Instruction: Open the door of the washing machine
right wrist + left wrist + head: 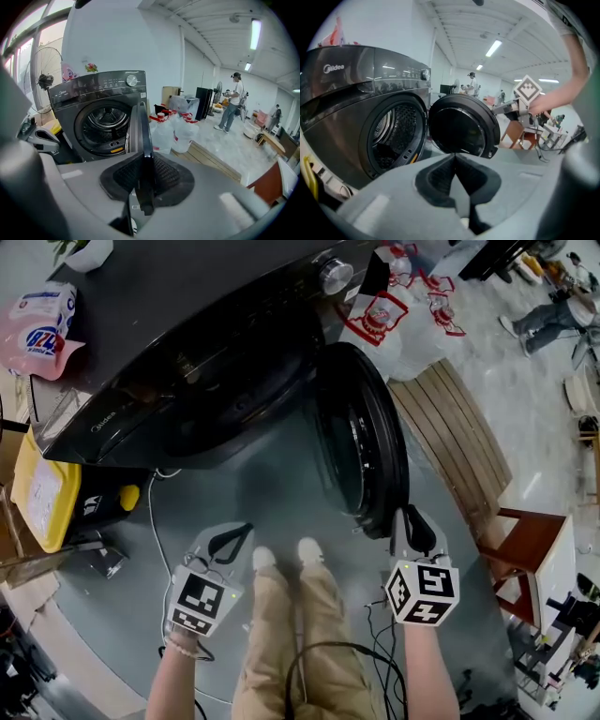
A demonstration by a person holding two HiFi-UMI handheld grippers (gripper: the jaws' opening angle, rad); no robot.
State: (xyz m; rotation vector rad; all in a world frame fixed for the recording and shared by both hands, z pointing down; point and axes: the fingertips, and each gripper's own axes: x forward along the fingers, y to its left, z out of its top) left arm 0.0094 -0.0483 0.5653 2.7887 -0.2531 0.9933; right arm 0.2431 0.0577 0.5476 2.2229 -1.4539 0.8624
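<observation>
**Finishing the swing on a rim grip**

The right gripper (143,164) is sitting nearest, low in the head view. Its fingers (164,176) are pinching the free rim of the door (375,446), narrowed onto that thin edge with a pad pressing on either side. The left gripper (455,161) is hanging well apart from the machine, its fingers (436,180) closed together on nothing. The door is already standing out from the front of the washing machine (187,352), roughly square to it, and is leaving the drum (104,124) exposed.

The opening is looking nearly finished, with probably only the last part of the swing left. The person is likely doing best by following the arc about the hinge rather than pulling straight, so the rim is not twisting out of the pads. The grip is lying on a slim, smooth lip, so a slow, even pull is suiting it better than a jerk. Water bottles (164,133) are standing beyond the door, so stopping short of them is looking wise.
</observation>
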